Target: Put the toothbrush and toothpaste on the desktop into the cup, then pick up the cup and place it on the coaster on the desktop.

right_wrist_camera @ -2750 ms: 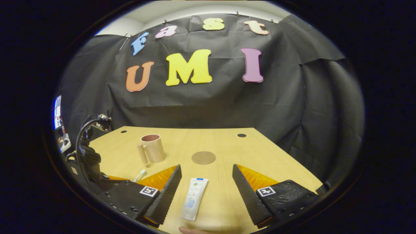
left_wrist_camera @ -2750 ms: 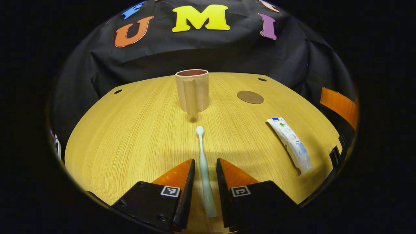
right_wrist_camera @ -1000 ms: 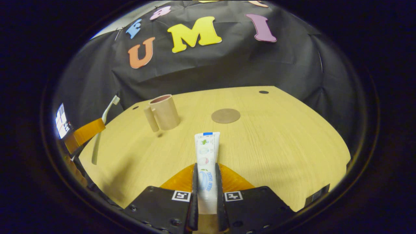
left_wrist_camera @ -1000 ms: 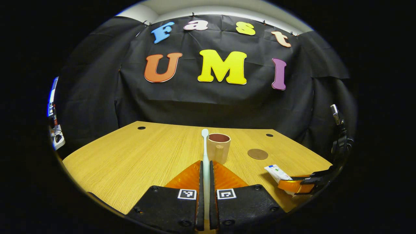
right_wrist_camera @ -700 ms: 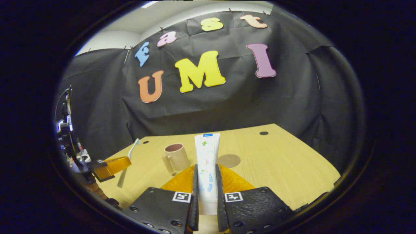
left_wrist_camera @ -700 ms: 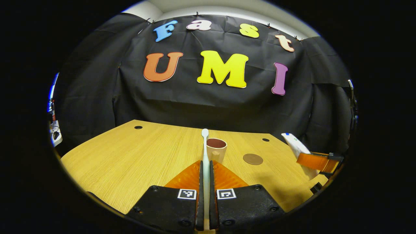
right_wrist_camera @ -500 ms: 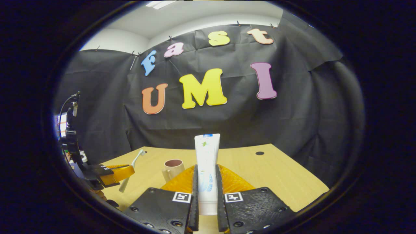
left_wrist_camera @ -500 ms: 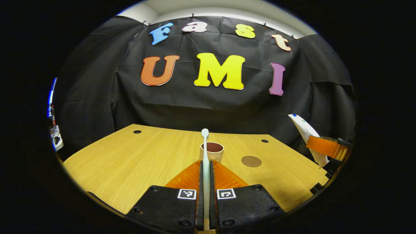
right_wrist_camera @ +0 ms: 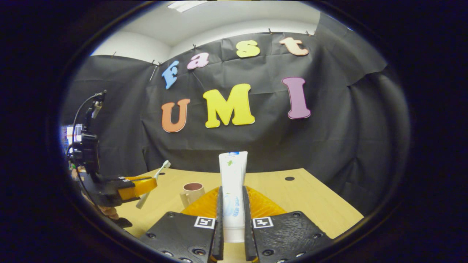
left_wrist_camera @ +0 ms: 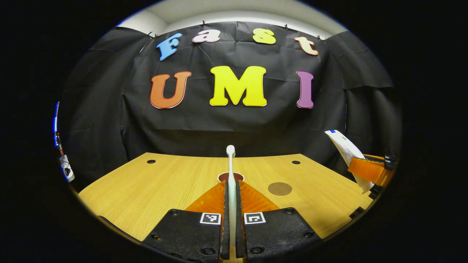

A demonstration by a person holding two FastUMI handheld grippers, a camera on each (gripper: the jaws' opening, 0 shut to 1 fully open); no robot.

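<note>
Left tongs (left_wrist_camera: 230, 190) clamp the light, stiff brush (left_wrist_camera: 230, 164) low on its handle, above the cup (left_wrist_camera: 230, 177). Right tongs (right_wrist_camera: 232, 204) pinch the soft paste (right_wrist_camera: 233, 175) near its cap, right of the cup; squeezing harder would likely dent it.

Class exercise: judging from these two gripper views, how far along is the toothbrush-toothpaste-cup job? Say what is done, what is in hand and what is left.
Done: both items are lifted off the desktop. In hand: the left gripper is shut on the toothbrush, and the right gripper is shut on the toothpaste. Left: the cup holds neither item and stands apart from the coaster, so both drops and the cup's move remain.
</note>
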